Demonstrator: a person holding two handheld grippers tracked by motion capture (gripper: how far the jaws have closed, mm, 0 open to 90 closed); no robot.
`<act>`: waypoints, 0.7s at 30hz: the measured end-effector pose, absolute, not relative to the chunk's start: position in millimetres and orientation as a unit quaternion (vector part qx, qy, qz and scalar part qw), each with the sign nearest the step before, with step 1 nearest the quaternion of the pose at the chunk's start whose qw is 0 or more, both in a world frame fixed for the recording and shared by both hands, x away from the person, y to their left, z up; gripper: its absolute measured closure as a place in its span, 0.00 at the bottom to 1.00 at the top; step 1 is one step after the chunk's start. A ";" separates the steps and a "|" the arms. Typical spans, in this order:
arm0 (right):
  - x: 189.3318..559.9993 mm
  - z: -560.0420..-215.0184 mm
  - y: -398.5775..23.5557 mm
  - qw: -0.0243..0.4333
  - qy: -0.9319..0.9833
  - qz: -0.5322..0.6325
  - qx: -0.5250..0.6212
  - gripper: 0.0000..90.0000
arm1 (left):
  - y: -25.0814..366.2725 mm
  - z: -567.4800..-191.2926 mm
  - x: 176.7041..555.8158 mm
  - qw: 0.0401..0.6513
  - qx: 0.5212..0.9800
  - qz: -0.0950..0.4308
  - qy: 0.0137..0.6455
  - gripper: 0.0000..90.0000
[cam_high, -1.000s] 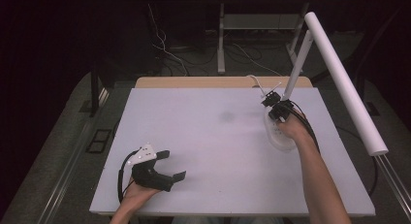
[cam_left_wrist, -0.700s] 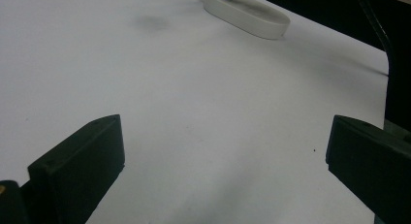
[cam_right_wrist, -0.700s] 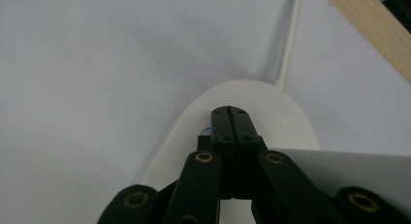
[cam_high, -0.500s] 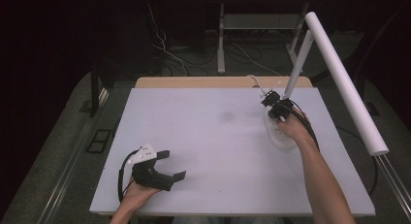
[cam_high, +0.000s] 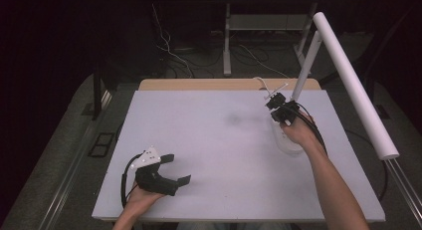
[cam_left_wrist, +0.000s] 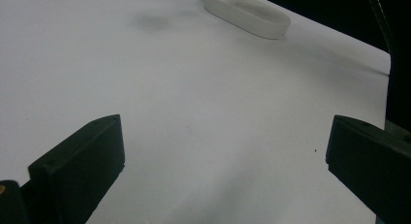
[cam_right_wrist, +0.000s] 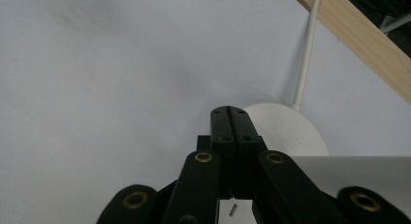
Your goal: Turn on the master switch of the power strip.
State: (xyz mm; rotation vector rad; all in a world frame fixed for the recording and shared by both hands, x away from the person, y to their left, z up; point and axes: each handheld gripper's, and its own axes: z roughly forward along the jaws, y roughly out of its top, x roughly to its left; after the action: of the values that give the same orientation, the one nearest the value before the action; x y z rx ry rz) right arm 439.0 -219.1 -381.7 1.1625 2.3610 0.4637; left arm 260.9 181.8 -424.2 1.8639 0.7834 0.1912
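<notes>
The left gripper (cam_high: 175, 171) rests open at the table's (cam_high: 209, 140) near edge. At the right, the right gripper (cam_high: 276, 101) hovers clenched, empty, over the lamp (cam_high: 288, 140) base; pressing its switch likely needs a short descent

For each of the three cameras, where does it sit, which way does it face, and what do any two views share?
High view: above the table, looking forward and down; both forearms, left tongs, right tongs by the lamp.
Left gripper view: on the left tongs, low across the table; open jaws.
Right gripper view: on the right tongs, angled down; jaws shut.
Shared: all three show the lamp base.
</notes>
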 end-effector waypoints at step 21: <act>384.4 -358.5 -231.8 0.175 0.838 0.302 0.420 0.40 | 181.2 -423.9 261.4 0.530 0.779 0.081 0.325 0.00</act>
State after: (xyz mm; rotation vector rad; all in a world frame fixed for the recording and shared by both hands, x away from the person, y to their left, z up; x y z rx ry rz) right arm 384.4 -231.8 -358.5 1.1895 2.3739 0.8546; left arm 261.4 181.2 -423.9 1.8610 0.7752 0.1928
